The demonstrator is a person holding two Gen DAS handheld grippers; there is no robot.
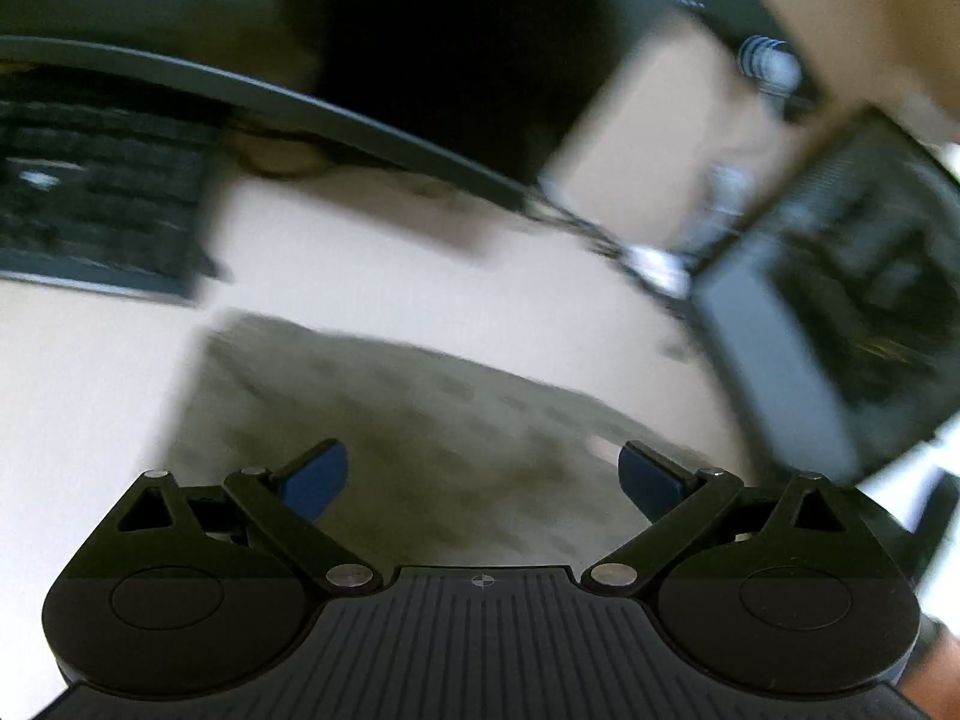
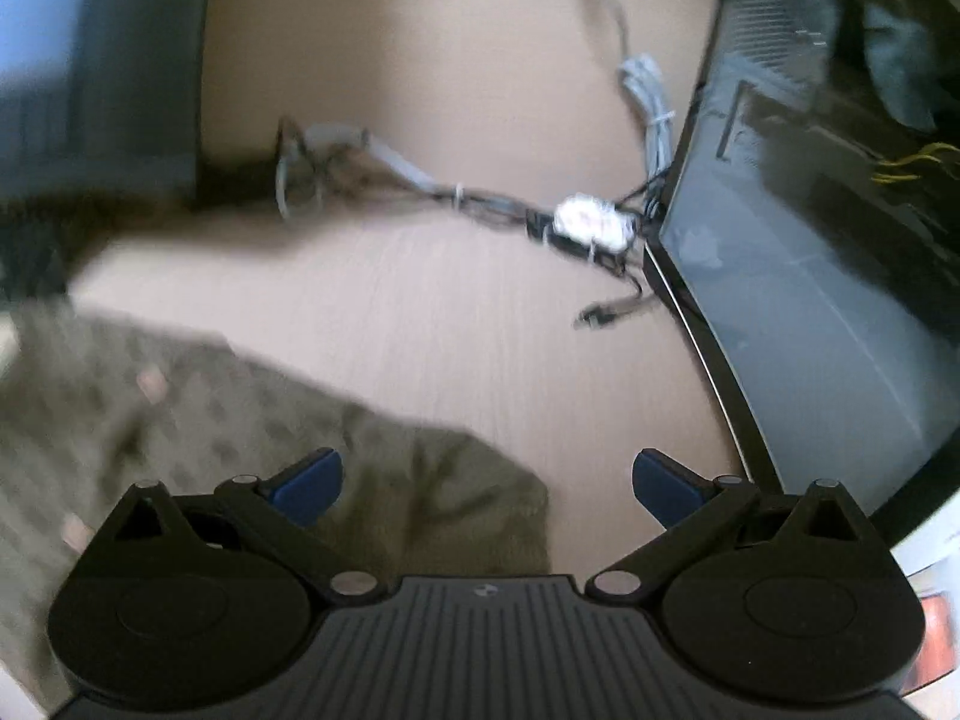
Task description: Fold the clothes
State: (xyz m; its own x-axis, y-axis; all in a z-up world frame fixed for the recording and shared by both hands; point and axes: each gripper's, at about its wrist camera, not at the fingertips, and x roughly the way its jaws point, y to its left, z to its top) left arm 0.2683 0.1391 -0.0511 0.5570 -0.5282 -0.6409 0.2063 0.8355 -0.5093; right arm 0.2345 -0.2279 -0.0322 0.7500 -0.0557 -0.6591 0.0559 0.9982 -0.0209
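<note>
In the left wrist view, the left gripper [image 1: 483, 480] hangs above the tabletop [image 1: 360, 276] with its blue fingers [image 1: 315, 483] spread wide and nothing between them. Under and ahead of it lies the garment [image 1: 420, 414], an olive-grey patterned cloth spread flat on the pale surface, its far edge running slantwise across the middle of the picture. A black keyboard [image 1: 96, 204] sits toward the far left edge of the tabletop, well apart from the cloth. A dark computer case [image 1: 840, 312] stands at the right edge, with a tangle of cables [image 1: 630, 246] just beside its near corner. Everything here is smeared by motion blur.

In the right wrist view, the right gripper [image 2: 486, 483] also has its jaws set wide and grips nothing. The garment [image 2: 198, 414] fills the lower left, one corner lying below the left finger [image 2: 309, 483], while the right finger is over bare wood. The cables [image 2: 480, 204] stretch across the far part of the tabletop [image 2: 480, 330] to a white connector [image 2: 591, 222] touching the computer case [image 2: 810, 312] along the right edge. A dark blurred object [image 2: 102, 60] stands at the far left corner; what it is cannot be told.
</note>
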